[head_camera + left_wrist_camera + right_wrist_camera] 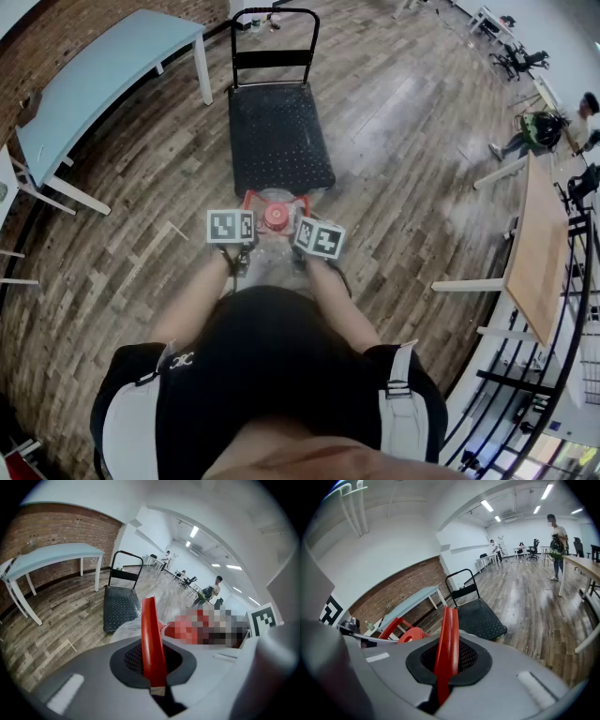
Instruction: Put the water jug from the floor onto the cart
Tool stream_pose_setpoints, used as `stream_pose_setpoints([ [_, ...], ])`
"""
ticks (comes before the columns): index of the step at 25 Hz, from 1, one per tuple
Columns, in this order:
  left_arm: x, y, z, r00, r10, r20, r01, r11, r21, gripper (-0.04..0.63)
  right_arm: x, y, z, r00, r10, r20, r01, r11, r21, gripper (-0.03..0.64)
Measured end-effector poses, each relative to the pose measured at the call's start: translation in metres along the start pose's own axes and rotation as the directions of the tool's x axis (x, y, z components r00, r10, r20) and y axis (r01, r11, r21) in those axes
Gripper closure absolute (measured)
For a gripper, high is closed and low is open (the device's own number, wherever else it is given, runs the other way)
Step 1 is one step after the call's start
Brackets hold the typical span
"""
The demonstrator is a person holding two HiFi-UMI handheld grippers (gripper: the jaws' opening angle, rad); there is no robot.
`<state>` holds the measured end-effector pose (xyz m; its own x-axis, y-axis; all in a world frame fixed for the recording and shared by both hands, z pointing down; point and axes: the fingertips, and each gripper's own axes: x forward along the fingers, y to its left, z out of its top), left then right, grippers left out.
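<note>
Left gripper (149, 603), right gripper (451, 612): red fingers (152, 644) pressed together, nothing clamped between; clear red-capped water jug (274, 234) just beside. Best: lift evenly, set on black flat cart (279, 141) ahead.

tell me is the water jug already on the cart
No, the water jug is short of the near edge of the cart, whose black deck carries nothing.
</note>
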<state>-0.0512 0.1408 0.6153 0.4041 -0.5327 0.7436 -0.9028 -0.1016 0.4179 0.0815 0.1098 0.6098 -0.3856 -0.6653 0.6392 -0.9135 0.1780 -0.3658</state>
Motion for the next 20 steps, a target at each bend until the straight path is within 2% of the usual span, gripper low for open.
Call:
stream_pose_setpoints([
  [20,0.001,-0.006,-0.021,0.999,-0.002,-0.032,0.002,1.0,-0.005,0.589,-0.011,-0.002,-0.011,1.0,0.004,-0.015,-0.003,1.0,0.012,0.6],
])
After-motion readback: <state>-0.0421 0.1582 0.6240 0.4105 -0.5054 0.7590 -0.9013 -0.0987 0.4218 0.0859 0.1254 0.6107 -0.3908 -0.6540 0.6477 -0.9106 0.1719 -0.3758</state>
